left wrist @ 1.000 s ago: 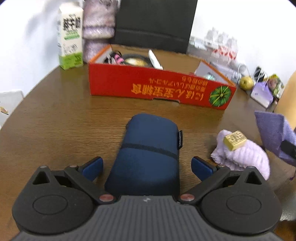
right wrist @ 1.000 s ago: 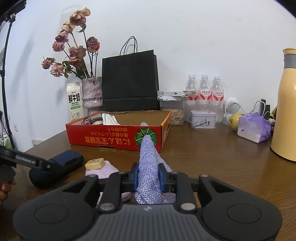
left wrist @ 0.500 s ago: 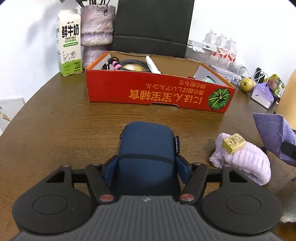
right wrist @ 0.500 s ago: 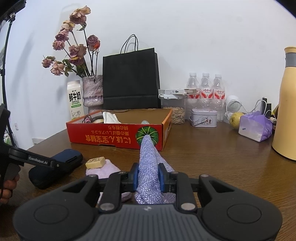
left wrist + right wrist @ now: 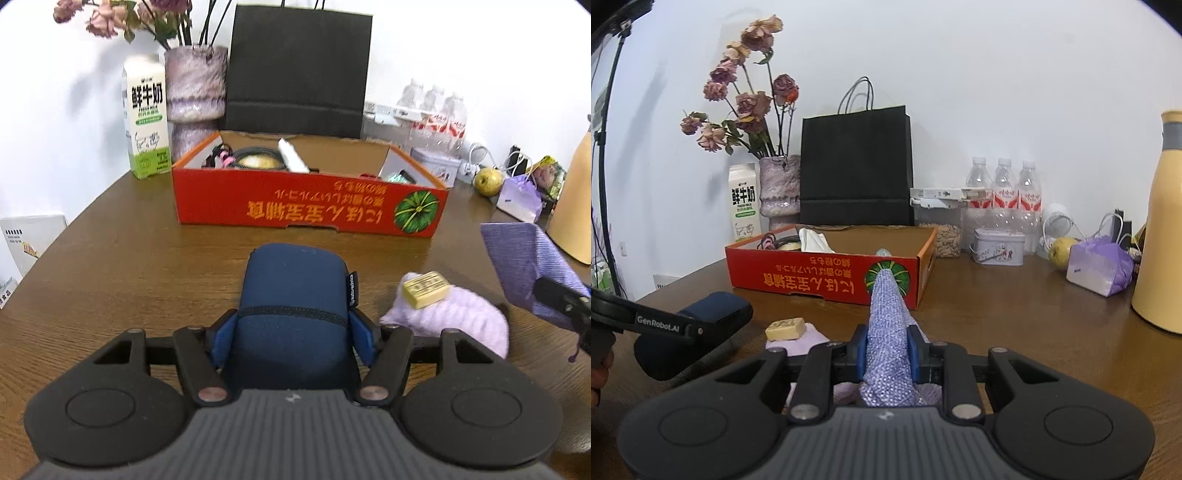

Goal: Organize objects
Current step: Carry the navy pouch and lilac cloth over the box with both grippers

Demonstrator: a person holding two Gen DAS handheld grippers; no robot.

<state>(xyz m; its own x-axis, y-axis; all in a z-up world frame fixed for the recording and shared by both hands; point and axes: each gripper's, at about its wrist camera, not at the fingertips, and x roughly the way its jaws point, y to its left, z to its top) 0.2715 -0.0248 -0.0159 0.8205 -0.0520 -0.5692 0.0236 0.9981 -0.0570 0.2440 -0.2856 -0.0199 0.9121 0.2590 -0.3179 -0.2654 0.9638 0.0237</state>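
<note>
My left gripper point(image 5: 293, 332) is shut on a navy zip pouch point(image 5: 295, 280), its blue pads pressing both sides of the near end. The pouch points at the open red cardboard box point(image 5: 295, 206), which holds cables and small items. In the right wrist view the pouch point(image 5: 716, 306) hangs slightly off the table at the left. My right gripper point(image 5: 887, 354) is shut on a glittery purple cloth point(image 5: 886, 314) that sticks forward toward the box point(image 5: 812, 273). A lavender towel point(image 5: 461, 317) with a yellow block point(image 5: 424, 290) on it lies between the two grippers.
Behind the box stand a milk carton point(image 5: 146, 122), a vase of dried roses point(image 5: 195, 92) and a black paper bag point(image 5: 299, 70). Water bottles point(image 5: 1004, 199), a tin point(image 5: 997, 245), a pear point(image 5: 1062, 251), a purple bag point(image 5: 1100, 269) and a yellow flask point(image 5: 1160, 229) fill the right side.
The left jaws closed from wide open onto the navy pouch, then the gripper rose a little and tipped up with it. The right gripper and its purple cloth stayed still.
</note>
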